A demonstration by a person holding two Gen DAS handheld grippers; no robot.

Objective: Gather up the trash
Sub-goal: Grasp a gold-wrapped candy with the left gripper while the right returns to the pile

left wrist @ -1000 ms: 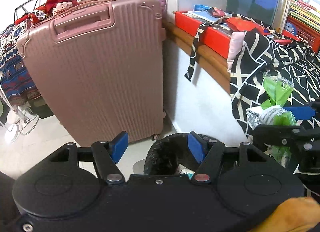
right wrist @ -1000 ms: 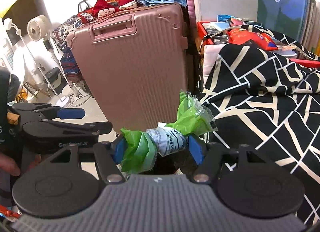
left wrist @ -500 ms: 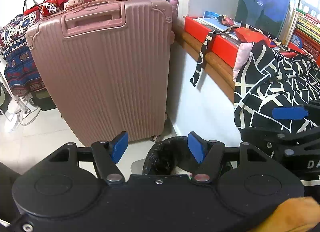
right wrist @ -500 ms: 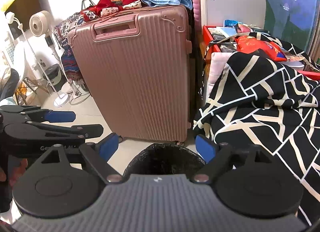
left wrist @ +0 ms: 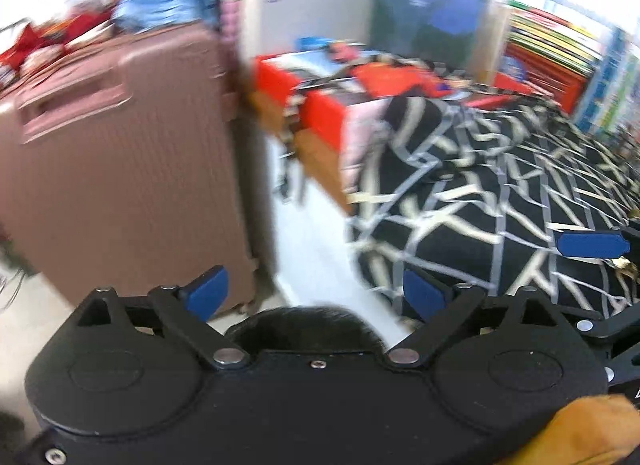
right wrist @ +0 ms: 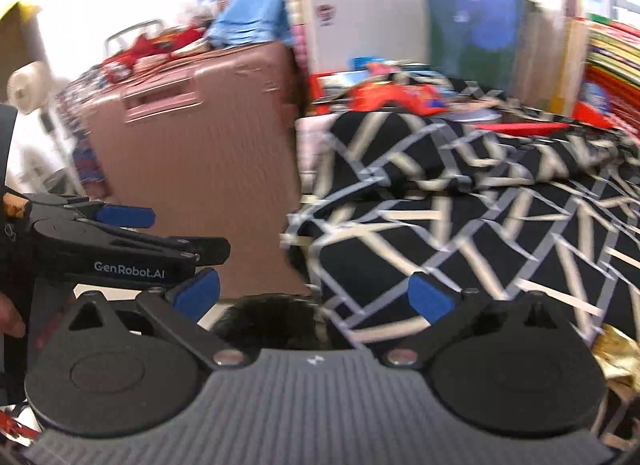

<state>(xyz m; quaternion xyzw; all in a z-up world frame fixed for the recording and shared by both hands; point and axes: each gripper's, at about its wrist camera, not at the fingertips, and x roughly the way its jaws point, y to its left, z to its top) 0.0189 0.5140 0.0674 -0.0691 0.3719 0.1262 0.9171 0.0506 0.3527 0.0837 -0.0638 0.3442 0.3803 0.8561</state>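
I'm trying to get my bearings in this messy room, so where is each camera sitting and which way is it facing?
Left wrist: on the left gripper, angled down over the black-lined trash bin toward the pink suitcase and patterned blanket; right gripper's pad at the right edge.
Right wrist: on the right gripper, facing the same way; left gripper at left.
Shared: bin, suitcase, blanket; both grippers' jaws have just been opening, empty.

The only text that can be read is "GenRobot.AI", printed in pale letters on the black side of the left claw (right wrist: 124, 217), seen in the right wrist view. Motion blur leaves the sticker, poster and book spines behind it unreadable.
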